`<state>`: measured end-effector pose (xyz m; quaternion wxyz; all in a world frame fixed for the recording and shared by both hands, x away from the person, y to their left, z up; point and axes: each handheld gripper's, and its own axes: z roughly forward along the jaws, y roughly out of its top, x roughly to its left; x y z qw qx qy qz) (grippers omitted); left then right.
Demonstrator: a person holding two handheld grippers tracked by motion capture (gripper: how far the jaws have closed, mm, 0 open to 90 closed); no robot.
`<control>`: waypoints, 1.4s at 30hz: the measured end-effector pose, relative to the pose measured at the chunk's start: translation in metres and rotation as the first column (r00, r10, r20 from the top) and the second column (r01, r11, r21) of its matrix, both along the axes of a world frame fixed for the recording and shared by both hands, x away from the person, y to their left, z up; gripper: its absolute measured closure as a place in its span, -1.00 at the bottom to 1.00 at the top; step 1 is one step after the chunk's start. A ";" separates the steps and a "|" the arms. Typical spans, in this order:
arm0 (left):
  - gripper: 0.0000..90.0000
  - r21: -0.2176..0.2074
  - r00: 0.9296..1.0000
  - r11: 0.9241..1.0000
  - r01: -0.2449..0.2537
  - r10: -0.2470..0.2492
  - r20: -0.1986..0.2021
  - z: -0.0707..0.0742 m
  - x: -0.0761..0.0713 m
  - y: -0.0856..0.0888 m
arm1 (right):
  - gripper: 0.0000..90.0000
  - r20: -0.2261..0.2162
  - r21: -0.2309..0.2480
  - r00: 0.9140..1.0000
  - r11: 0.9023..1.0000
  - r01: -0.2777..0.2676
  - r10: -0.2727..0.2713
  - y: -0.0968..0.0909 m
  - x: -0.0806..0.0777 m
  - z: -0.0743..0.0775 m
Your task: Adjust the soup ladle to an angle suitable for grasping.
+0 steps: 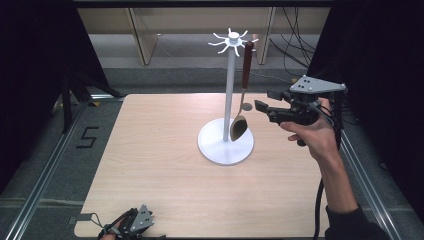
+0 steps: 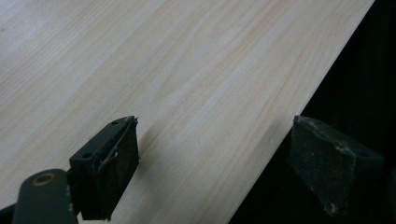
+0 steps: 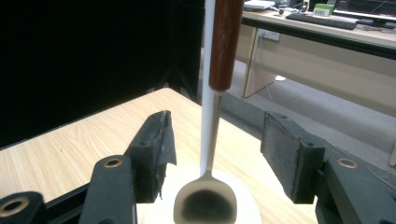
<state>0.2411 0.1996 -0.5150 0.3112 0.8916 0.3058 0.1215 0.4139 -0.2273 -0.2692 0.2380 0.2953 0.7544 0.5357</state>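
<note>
A white stand point(image 1: 229, 85) with hook arms at its top rises from a round base point(image 1: 215, 145) mid-table. A spoon point(image 1: 246, 70) with a brown handle hangs from one hook, its bowl low by the base. My right gripper point(image 1: 263, 100) is held level just right of the spoon, jaws open and pointing at it, not touching. In the right gripper view the spoon point(image 3: 225, 42) hangs ahead, framed by the open right gripper point(image 3: 218, 123), in front of the stand pole point(image 3: 207, 93). My left gripper point(image 1: 125, 227) rests at the table's front left edge; it point(image 2: 215, 163) is open and empty.
The wooden table point(image 1: 150, 165) is bare around the stand. In the left gripper view one jaw hangs past the table edge point(image 2: 299, 107). Black curtains flank both sides. Desk legs and cables point(image 1: 295, 45) lie beyond the far edge. A floor mark point(image 1: 86, 137) sits left.
</note>
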 end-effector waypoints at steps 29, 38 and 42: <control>-0.66 0.007 1.000 1.000 0.014 -0.014 0.005 0.001 0.002 0.000 | -0.08 -0.090 -0.004 0.996 1.000 0.014 -0.014 0.001 -0.004 -0.076; -0.66 -0.005 1.000 1.000 -0.002 0.002 -0.009 0.000 0.002 0.000 | -0.10 -0.119 -0.040 0.993 0.999 -0.020 0.016 0.004 -0.008 -0.086; -0.66 -0.005 1.000 1.000 -0.002 0.002 -0.008 0.001 0.002 -0.001 | -0.11 -0.127 -0.067 0.992 0.998 -0.019 0.010 0.005 -0.010 -0.094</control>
